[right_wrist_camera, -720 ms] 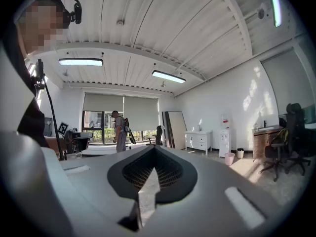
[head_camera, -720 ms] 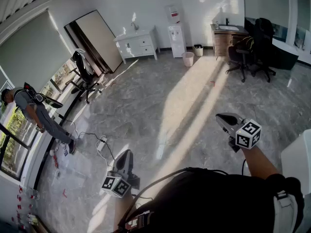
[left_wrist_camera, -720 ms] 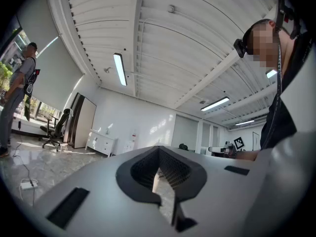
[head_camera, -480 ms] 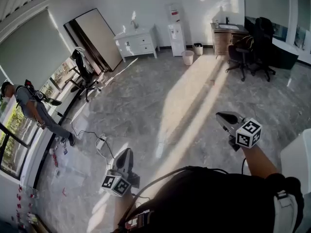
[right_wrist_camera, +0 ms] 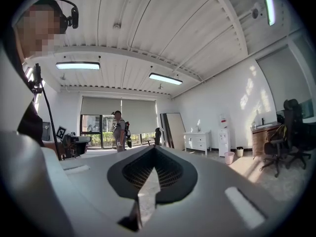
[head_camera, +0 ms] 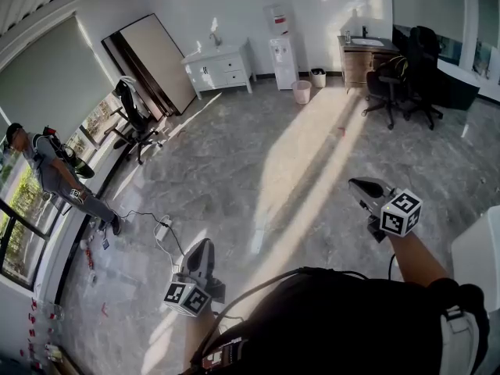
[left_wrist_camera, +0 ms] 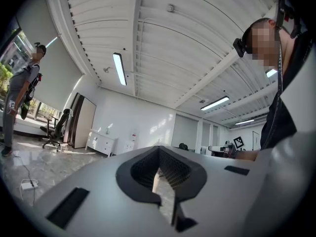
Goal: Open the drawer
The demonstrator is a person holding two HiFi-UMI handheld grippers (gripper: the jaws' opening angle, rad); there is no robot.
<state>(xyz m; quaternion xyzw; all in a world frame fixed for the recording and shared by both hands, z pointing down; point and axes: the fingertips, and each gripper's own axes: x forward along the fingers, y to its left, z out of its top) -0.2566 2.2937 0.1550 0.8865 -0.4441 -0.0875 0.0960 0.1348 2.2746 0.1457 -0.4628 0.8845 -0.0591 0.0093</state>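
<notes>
Two closed hand-held grippers point(head_camera: 205, 245) point(head_camera: 357, 185), one drawer cabinet point(head_camera: 221, 70).

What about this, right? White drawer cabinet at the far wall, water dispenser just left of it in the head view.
Wrong on one point: the water dispenser stands just right of the white drawer cabinet, not left. The head view shows it. The cabinet does stand at the far wall.

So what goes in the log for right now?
left hand-held gripper: shut, empty | right hand-held gripper: shut, empty | white drawer cabinet: across room, untouched
</notes>
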